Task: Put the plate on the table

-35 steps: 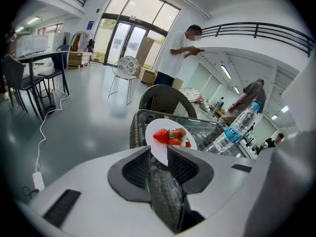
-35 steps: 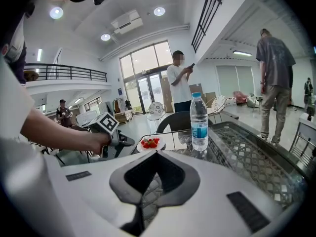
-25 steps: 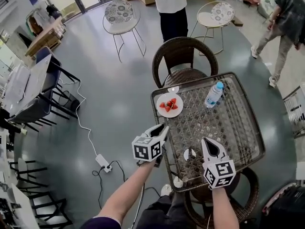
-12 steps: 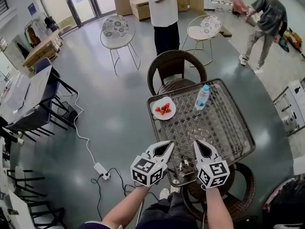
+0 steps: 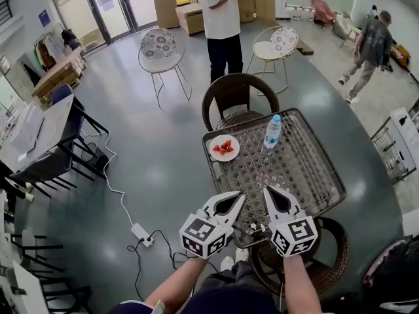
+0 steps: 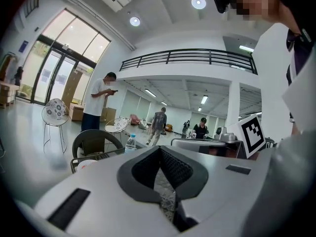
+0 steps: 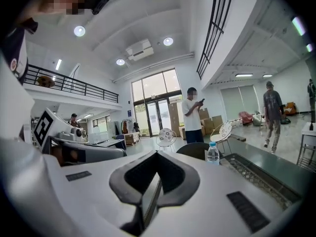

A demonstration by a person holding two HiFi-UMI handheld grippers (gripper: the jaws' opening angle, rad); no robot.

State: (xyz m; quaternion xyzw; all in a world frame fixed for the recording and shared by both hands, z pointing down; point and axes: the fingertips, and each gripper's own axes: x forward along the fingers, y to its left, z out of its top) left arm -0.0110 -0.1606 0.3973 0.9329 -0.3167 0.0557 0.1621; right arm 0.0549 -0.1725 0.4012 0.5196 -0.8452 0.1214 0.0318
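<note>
At the table's [image 5: 296, 170] 11 o'clock corner: plate [image 5: 226, 157] of strawberries [image 5: 223, 147], already set down, bottle [image 5: 272, 131] at its 3 o'clock. Likely light, rigid, breakable, slick; pinch the rim, keep level. Left gripper [image 5: 230, 200] and right gripper [image 5: 271, 198] at 6 o'clock edge, jaws together, empty.

Water btl [image 5: 271, 131] upright; wicker chair [image 5: 237, 97]; pwr strip [image 5: 141, 233] on floor.

Woven wicker table [image 5: 298, 170], glossy white plate [image 5: 231, 156], clear plastic bottle [image 5: 272, 131].
</note>
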